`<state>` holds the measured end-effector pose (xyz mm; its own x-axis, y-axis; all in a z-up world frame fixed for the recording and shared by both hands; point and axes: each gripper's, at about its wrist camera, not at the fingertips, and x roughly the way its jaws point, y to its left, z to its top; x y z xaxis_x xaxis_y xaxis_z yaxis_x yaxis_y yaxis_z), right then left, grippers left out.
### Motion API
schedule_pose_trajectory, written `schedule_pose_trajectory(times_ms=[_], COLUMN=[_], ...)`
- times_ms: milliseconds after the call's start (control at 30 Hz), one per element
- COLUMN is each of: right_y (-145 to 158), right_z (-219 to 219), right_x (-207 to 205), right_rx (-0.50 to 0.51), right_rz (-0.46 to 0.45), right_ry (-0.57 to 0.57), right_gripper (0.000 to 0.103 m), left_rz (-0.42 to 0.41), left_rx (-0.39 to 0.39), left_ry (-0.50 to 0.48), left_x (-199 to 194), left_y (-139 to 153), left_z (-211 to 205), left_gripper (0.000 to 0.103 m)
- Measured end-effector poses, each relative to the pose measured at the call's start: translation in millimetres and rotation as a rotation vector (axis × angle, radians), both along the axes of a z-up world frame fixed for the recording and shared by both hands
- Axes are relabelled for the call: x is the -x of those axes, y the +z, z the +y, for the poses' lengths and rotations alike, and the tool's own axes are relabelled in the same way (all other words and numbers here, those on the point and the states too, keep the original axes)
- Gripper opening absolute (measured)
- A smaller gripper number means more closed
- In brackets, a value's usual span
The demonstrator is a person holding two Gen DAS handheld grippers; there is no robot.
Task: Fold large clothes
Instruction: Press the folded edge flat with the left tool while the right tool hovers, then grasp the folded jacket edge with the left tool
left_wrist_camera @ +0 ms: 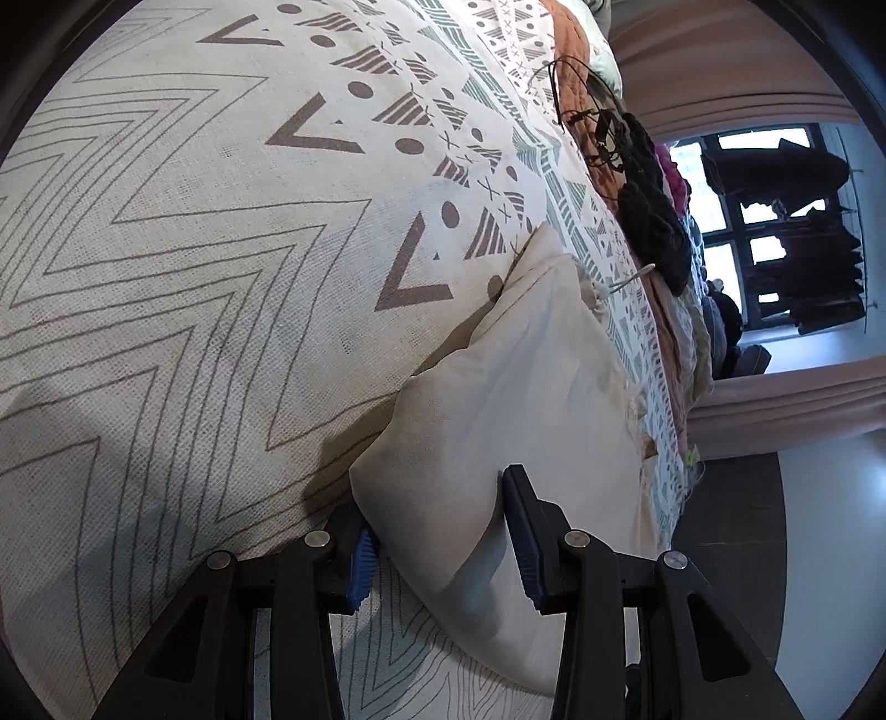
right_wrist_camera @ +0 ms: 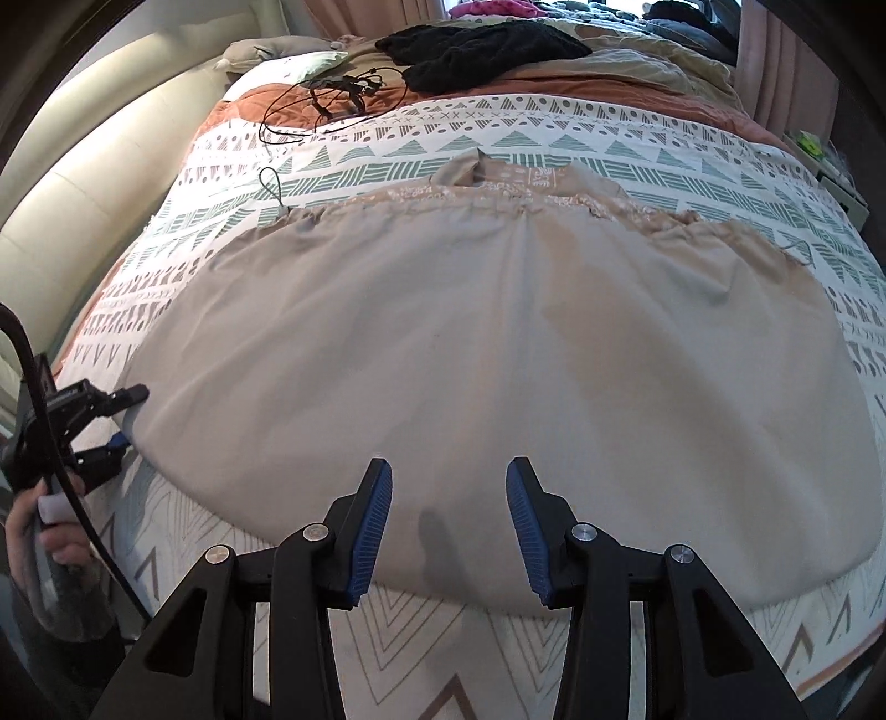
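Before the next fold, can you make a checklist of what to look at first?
1. Beige garment lies spread flat on the bed cover: ok.
2. Right gripper is open with nothing in it, hovering over the near hem: ok.
3. Left gripper has the garment's side edge between its fingers: ok. Pinching it: cannot tell.
4. Black cables and black knit clothing lie clear of the garment: ok.
5. Far gathered edge smooth: not ok, it is bunched and wrinkled.
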<state>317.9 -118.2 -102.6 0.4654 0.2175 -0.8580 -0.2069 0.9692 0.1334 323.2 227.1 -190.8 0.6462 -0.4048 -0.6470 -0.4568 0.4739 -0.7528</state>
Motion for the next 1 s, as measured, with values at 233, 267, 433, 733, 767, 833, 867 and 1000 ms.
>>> schedule_pose_trajectory(times_ms=[233, 267, 433, 733, 767, 833, 867, 1000], right_y=[-20.2, -24.1, -33.4, -27.0, -26.2, -24.3, -22.9, -17.5], right_z=[5.2, 5.0, 8.2, 8.4, 7.1, 5.3, 4.8, 5.1], right_x=[20.0, 18.3, 10.7, 10.7, 11.7, 13.3, 15.5, 26.3], right_rx=[0.019, 0.015, 0.027, 0.007, 0.005, 0.0, -0.004, -0.012], right_rz=[-0.019, -0.012, -0.003, -0.018, -0.019, -0.022, -0.025, -0.041], right_ry=[-0.039, -0.048, -0.074, -0.097, -0.097, -0.096, -0.096, -0.083], right_gripper=[0.043, 0.043, 0.043, 0.043, 0.043, 0.043, 0.043, 0.043], left_rz=[-0.018, -0.018, -0.009, -0.036, -0.041, -0.056, -0.061, -0.085], left_rx=[0.015, 0.015, -0.025, -0.07, -0.071, -0.079, -0.083, -0.08], left_ry=[0.021, 0.023, 0.02, 0.058, 0.061, 0.067, 0.069, 0.082], left_x=[11.6, 13.2, 7.2, 13.3, 15.6, 22.9, 25.6, 40.7], left_y=[0.8, 1.1, 1.2, 10.3, 12.6, 18.8, 21.8, 32.2], left_z=[-2.2, -4.1, -10.2, -15.6, -14.9, -14.2, -14.8, -14.7], left_gripper=[0.042, 0.042, 0.039, 0.014, 0.012, 0.011, 0.01, 0.008])
